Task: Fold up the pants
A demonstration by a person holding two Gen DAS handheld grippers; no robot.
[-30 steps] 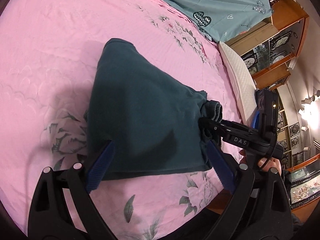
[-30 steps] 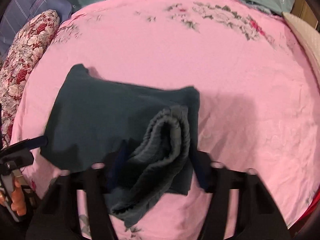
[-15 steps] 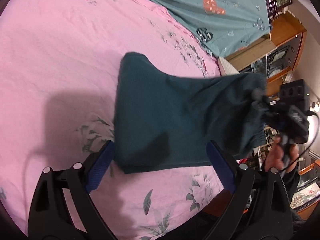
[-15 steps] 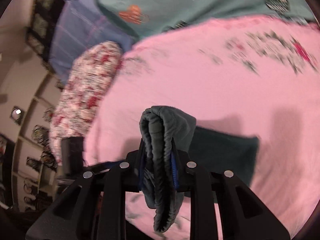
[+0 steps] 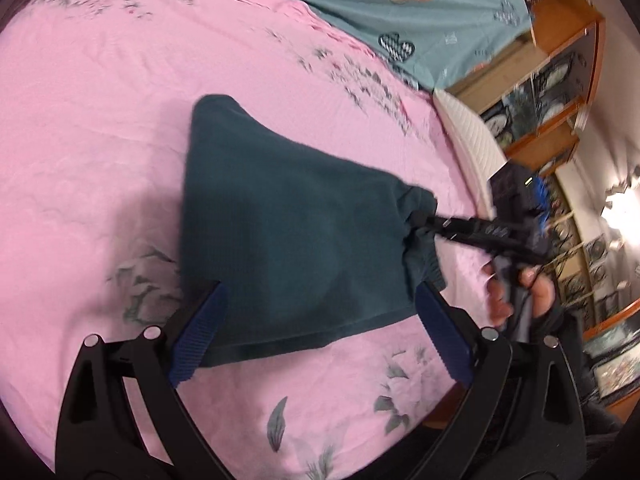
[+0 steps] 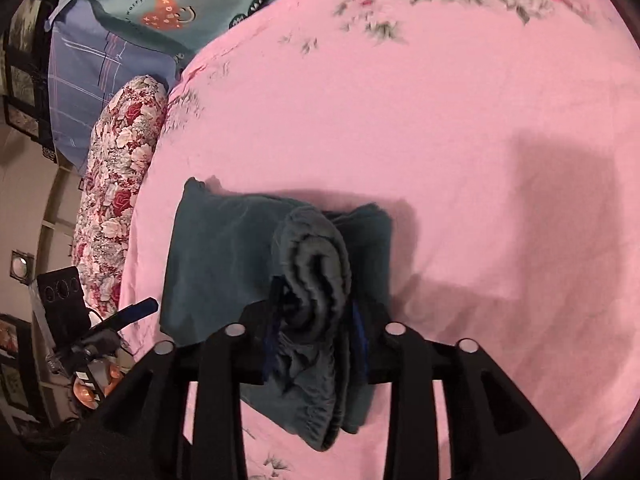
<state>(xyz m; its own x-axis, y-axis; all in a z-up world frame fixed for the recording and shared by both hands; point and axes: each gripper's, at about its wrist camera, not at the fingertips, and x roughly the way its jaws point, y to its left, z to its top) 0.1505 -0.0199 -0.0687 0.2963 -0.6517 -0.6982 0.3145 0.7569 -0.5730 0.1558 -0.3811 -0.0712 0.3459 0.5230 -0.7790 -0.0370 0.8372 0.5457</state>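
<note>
The dark teal pants [image 5: 288, 232] lie folded on the pink bedsheet [image 5: 100, 100]. My left gripper [image 5: 320, 320] is open, its blue pads on either side of the near edge of the pants. My right gripper [image 6: 316, 320] is shut on the bunched elastic waistband [image 6: 316, 264] and holds that end slightly off the bed. The right gripper also shows in the left wrist view [image 5: 424, 224], gripping the right end of the pants. The rest of the pants [image 6: 216, 256] lies flat to the left in the right wrist view.
A teal patterned blanket [image 5: 400, 8] lies at the far side of the bed. A floral pillow [image 6: 120, 184] and a blue checked pillow [image 6: 92, 76] sit at the bed's edge. Wooden cabinets [image 5: 552, 92] stand beyond the bed. My left gripper appears at the left [image 6: 120, 316].
The right gripper had lifted the waistband high half a second ago; it has now come back down towards the bed. The left gripper stays open over the near edge.
</note>
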